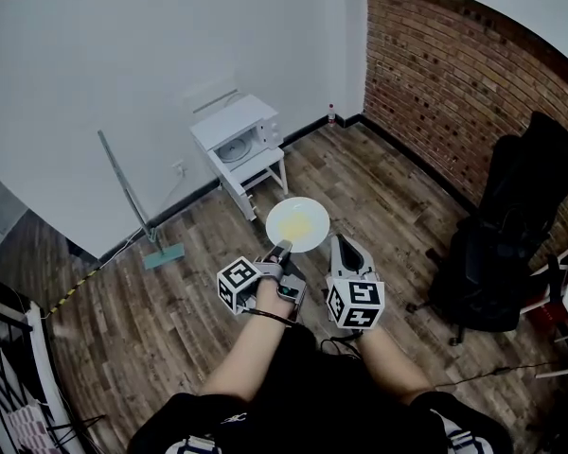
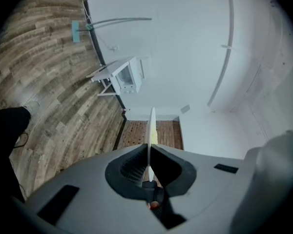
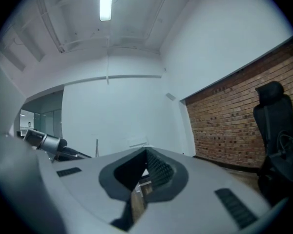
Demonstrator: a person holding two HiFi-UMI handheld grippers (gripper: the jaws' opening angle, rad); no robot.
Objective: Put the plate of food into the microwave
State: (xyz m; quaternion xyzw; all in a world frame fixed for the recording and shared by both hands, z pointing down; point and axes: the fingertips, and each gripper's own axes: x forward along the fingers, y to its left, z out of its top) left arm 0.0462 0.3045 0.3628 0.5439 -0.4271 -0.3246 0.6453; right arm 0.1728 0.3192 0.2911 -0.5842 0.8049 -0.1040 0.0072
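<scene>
A white plate (image 1: 297, 223) with yellow food on it hangs above the wooden floor, held level in front of me. My left gripper (image 1: 282, 247) is shut on its near rim. In the left gripper view the plate (image 2: 152, 126) shows edge-on, pinched between the jaws of that gripper (image 2: 150, 147). The white microwave (image 1: 239, 145) stands on a small white table (image 1: 268, 165) against the far wall, a few steps beyond the plate; it also shows in the left gripper view (image 2: 128, 77). My right gripper (image 1: 341, 242) points forward beside the plate, shut (image 3: 146, 150) with nothing in it.
A long-handled mop (image 1: 133, 197) leans on the wall left of the table. A brick wall (image 1: 454, 93) runs along the right. A black office chair (image 1: 511, 244) stands at the right. A small bottle (image 1: 331, 114) sits in the far corner.
</scene>
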